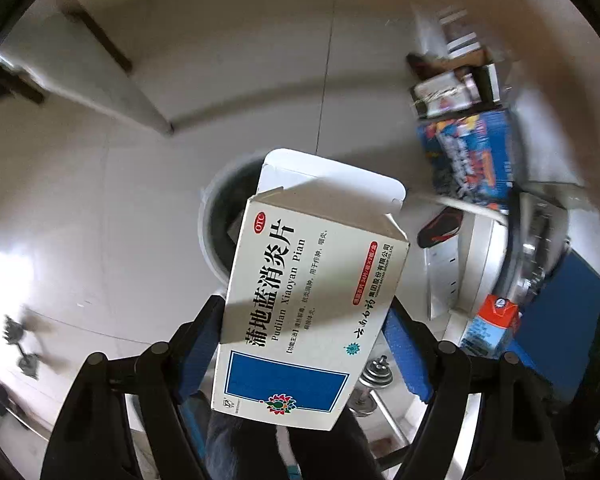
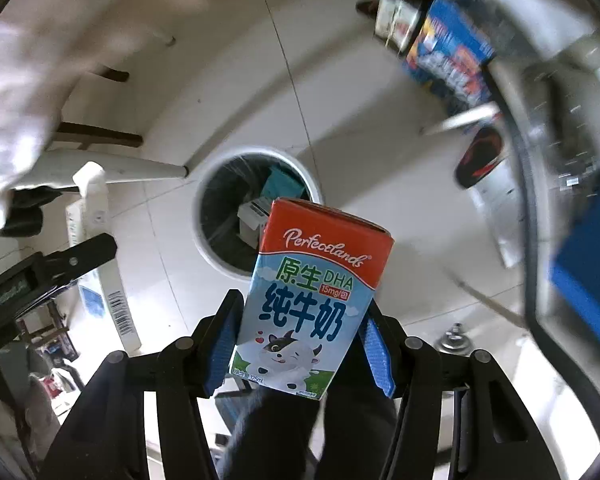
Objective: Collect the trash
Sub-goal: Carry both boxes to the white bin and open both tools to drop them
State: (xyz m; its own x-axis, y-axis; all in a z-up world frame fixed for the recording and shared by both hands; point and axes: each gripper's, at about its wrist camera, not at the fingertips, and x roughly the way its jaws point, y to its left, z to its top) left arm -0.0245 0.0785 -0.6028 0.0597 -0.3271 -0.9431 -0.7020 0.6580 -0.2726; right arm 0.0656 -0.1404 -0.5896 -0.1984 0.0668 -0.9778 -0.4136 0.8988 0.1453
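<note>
My left gripper (image 1: 306, 324) is shut on a white and blue medicine box (image 1: 308, 308) with its end flap open, held above the floor over a round white trash bin (image 1: 214, 224) lined with a black bag. My right gripper (image 2: 300, 320) is shut on a small milk carton (image 2: 312, 300) with an orange top and a cartoon cow, held just in front of the same bin (image 2: 204, 236), which has several pieces of trash in it. The milk carton also shows in the left wrist view (image 1: 492, 326), and the medicine box in the right wrist view (image 2: 100, 264).
The floor is pale tile. A white table leg (image 1: 112, 80) stands at the left. A blue printed box (image 1: 472, 156) and stacked boxes (image 1: 452, 88) lie at the upper right. A red and black shoe (image 2: 480, 156) and a bicycle wheel (image 2: 540, 184) are at the right.
</note>
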